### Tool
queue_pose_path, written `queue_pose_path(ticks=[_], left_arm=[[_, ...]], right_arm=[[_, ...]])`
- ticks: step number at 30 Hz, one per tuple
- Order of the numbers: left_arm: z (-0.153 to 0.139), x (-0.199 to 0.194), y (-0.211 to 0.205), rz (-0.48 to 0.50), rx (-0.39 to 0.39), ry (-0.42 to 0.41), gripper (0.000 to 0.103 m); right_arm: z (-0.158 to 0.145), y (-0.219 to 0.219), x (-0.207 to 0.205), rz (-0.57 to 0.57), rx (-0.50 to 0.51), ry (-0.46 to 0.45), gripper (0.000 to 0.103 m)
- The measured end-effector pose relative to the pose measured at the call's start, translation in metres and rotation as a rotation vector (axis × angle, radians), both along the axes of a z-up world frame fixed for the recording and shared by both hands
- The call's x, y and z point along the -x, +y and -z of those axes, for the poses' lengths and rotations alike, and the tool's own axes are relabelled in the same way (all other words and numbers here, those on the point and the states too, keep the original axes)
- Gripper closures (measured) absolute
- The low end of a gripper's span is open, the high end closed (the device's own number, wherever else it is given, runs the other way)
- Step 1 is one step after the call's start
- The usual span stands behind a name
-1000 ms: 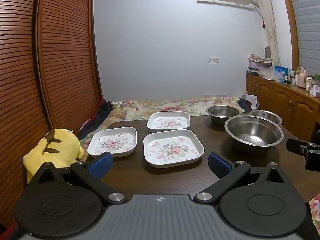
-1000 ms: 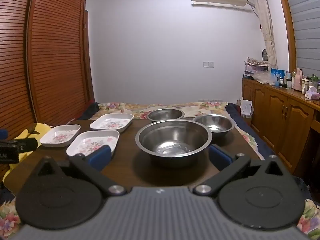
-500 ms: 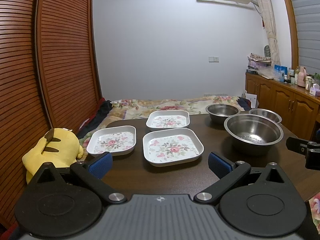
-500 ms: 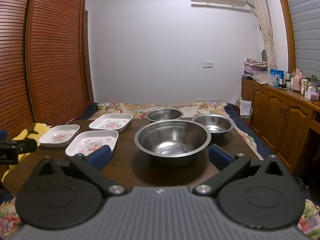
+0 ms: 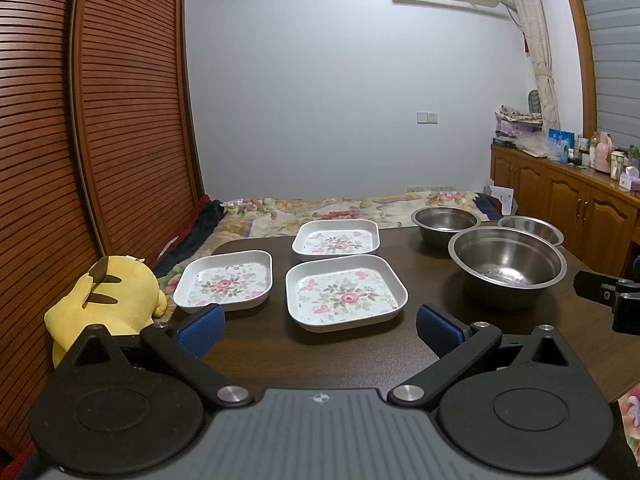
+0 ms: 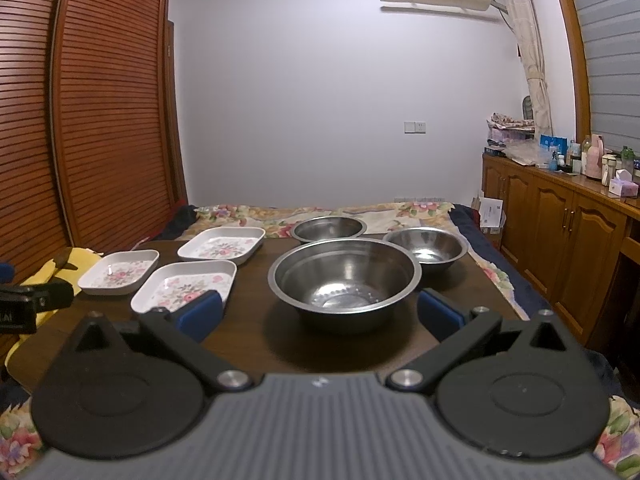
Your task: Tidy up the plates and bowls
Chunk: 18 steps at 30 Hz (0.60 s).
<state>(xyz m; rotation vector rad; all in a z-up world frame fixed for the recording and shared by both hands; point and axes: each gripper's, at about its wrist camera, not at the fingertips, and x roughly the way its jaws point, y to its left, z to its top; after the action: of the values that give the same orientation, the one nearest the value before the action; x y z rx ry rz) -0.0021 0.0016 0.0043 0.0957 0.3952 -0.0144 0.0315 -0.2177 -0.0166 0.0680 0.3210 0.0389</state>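
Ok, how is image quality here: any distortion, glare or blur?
Left wrist view: strong fisheye bowing of the louvred doors, dark corners, floral plates sharp. Right wrist view: same bowing, soft glare inside the large steel bowl, dim room light, gripper body at the bottom slightly soft.

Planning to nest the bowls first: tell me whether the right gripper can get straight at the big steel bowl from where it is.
Probably yes. The right gripper is open, its jaws spread to either side of the big steel bowl, which sits directly ahead on the table. Nothing lies between them; the floral plates sit off to the left.
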Motion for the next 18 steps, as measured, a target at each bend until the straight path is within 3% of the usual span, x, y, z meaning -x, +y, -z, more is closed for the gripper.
queue_pose_path(ticks=[18], left_arm=[[0.0094,0.0027,-0.0009,0.006,-0.002,0.013,0.000]], right_arm=[[-0.0004,-0.0006,0.0006,0.010,0.002,-0.004,0.000]])
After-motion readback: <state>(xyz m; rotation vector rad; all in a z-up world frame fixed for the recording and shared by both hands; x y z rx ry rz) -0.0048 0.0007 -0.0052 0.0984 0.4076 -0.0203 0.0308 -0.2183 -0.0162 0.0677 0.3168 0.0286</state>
